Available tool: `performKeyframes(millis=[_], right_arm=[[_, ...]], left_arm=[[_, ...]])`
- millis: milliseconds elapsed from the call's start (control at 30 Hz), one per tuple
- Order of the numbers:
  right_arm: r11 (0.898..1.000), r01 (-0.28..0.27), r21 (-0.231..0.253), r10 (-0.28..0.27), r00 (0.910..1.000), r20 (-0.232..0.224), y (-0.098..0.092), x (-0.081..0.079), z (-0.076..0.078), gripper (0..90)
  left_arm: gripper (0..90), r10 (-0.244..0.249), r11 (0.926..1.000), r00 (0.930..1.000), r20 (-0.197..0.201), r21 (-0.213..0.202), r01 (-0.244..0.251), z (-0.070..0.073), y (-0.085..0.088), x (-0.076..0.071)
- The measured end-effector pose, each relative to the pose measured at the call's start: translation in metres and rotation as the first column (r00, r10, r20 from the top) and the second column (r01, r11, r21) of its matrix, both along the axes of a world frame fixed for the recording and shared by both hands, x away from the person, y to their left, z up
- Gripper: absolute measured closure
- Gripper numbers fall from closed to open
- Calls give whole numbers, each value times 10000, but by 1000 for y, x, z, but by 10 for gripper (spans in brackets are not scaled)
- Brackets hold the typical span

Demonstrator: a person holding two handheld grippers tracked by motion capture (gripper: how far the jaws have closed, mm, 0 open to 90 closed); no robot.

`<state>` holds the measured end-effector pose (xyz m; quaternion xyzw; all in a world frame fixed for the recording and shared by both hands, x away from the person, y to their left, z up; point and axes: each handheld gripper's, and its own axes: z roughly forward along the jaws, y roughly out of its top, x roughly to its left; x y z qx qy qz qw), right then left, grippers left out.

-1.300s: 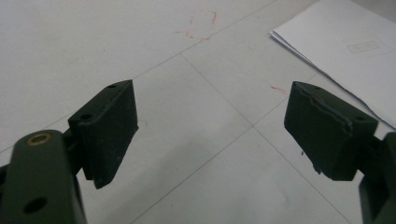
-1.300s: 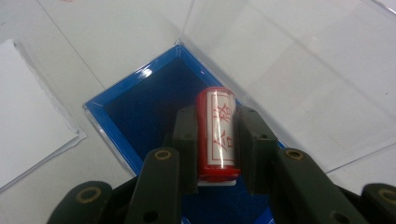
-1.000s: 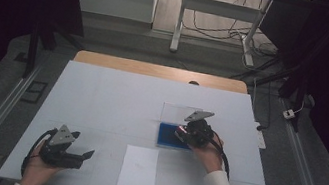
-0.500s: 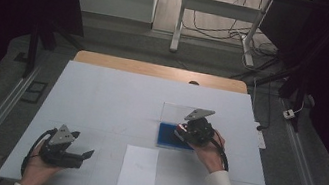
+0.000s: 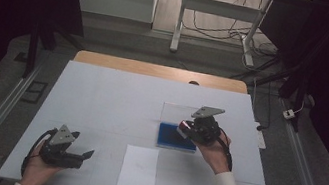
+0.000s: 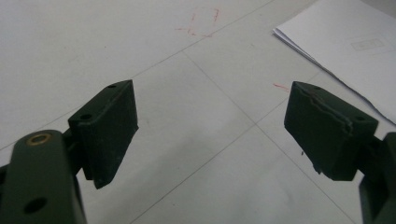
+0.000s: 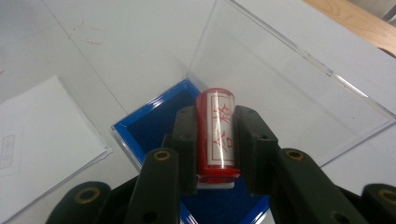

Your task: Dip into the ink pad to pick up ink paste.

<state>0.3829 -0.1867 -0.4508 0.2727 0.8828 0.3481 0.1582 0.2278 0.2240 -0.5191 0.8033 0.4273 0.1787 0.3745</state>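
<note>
Ink is the main risk: the red stamp [image 7: 215,133] sits clamped between the jaws of the right hand-held gripper [image 7: 215,140], over the blue ink pad [image 7: 154,123], and a wet face could smear the white table [image 5: 101,97] if it brushes down anywhere on the way to the paper sheet [image 5: 139,170]. I judge a tilt in the grip could also print unevenly or blur the mark. The round barrel is smooth, so it might twist or slide between the pads under downward pressure. The pad's clear hinged lid [image 7: 299,79] stands open close behind and could be knocked.

The stamp is a short cylinder, glossy red, with a white label bearing red characters along its side and a pale base at the bottom.

The left hand-held gripper [image 6: 210,135] rests near the table's front-left corner, jaws wide apart with nothing between them.
</note>
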Motion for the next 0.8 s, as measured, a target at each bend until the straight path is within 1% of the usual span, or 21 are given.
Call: performKeyframes(millis=[100, 167, 233, 267, 400, 567, 700, 800], right_arm=[[9999, -44, -150, 44, 10000, 16, 3, 0, 0, 700], [9999, -26, -115, 26, 10000, 56, 5, -1, 1, 699], [9997, -99, -209, 102, 9999, 105, 5, 0, 2, 699], [9999, -39, -166, 39, 10000, 47, 7, 0, 2, 699], [9990, -112, -423, 110, 9999, -47, 10, 3, -4, 699], [9985, -59, -548, 49, 9998, -198, 13, 4, -9, 699], [9988, -32, -487, 19, 9997, -263, 15, 5, -11, 699], [9986, -120, -522, 104, 9995, -299, 17, 6, -14, 699]], left_arm=[[177, -8, 10000, 10000, 8, 7, 8, 0, 0, 0], [177, -9, 10000, 10000, 11, 2, 9, 0, 0, 0], [177, -18, 10000, 10000, 11, -3, 18, 0, 1, 0], [177, -3, 10000, 10000, 17, 10, 3, 0, 0, 0], [177, -3, 10000, 10000, 20, 16, 3, 0, 0, -1], [177, -23, 10000, 10000, -23, 30, 23, 0, 0, 0], [177, -21, 10000, 10000, -12, 15, 21, 0, 0, 0], [177, -19, 10000, 10000, -4, 9, 19, 0, 1, 0]])
